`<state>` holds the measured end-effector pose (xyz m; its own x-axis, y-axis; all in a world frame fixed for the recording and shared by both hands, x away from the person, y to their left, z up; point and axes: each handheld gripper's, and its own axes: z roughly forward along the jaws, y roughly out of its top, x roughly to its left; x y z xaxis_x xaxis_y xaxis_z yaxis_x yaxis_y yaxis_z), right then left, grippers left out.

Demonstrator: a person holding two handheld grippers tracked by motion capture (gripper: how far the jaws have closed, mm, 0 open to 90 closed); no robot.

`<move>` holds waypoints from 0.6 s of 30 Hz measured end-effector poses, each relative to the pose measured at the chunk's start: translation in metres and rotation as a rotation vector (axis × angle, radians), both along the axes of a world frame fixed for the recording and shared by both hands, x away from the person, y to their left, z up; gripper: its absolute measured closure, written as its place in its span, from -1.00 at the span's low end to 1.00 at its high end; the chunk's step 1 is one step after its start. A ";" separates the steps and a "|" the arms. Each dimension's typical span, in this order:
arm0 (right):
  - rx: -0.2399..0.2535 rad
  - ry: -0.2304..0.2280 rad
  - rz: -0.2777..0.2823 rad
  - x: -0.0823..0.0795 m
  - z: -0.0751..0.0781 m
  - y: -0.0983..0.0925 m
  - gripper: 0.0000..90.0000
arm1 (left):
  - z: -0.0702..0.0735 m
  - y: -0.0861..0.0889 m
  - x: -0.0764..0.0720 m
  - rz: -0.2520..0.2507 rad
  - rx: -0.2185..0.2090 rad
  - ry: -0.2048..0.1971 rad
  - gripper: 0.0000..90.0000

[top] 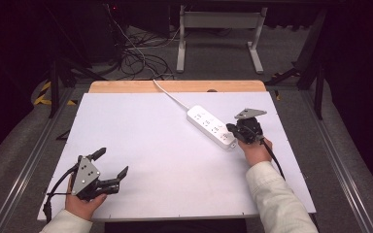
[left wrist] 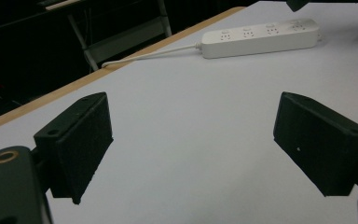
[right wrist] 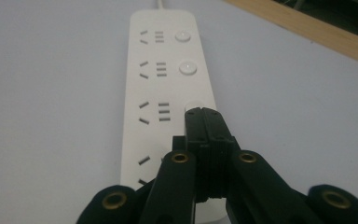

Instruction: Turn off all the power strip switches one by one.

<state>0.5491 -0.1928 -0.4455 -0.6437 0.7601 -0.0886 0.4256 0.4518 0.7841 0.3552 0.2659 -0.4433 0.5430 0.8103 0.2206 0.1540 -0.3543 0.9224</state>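
Note:
A white power strip (top: 210,125) with several sockets and round buttons lies at an angle on the right part of the white table (top: 165,160). My right gripper (top: 231,129) is shut with nothing between its jaws. In the right gripper view its joined tips (right wrist: 204,114) rest over the third button (right wrist: 194,105) of the power strip (right wrist: 168,70); whether they press it I cannot tell. My left gripper (top: 111,163) stands open at the front left, jaws wide with only bare table between them (left wrist: 193,140). The power strip (left wrist: 261,37) lies far ahead of it.
The strip's white cord (top: 172,97) runs back over the wooden far edge (top: 175,86) of the table. Beyond it are floor cables (top: 136,58) and a white stand (top: 218,29). Dark floor rails flank both sides.

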 end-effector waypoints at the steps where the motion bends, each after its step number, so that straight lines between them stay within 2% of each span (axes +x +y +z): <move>1: 0.011 0.001 0.004 0.001 0.003 -0.001 1.00 | 0.000 0.000 0.000 0.000 0.000 0.000 -0.73; 6: 0.006 0.034 0.016 0.006 0.015 -0.001 1.00 | 0.000 -0.001 -0.001 0.000 -0.005 0.002 -0.73; 9: -0.001 0.030 0.019 0.008 0.018 0.002 1.00 | 0.000 -0.001 -0.001 -0.001 -0.007 -0.001 -0.73; 14: -0.029 0.051 0.026 0.017 0.016 0.010 1.00 | 0.000 0.000 0.000 -0.001 -0.001 0.000 -0.73; 18: -0.027 0.075 0.023 0.024 0.012 0.013 1.00 | 0.000 0.000 -0.001 0.000 -0.009 0.002 -0.73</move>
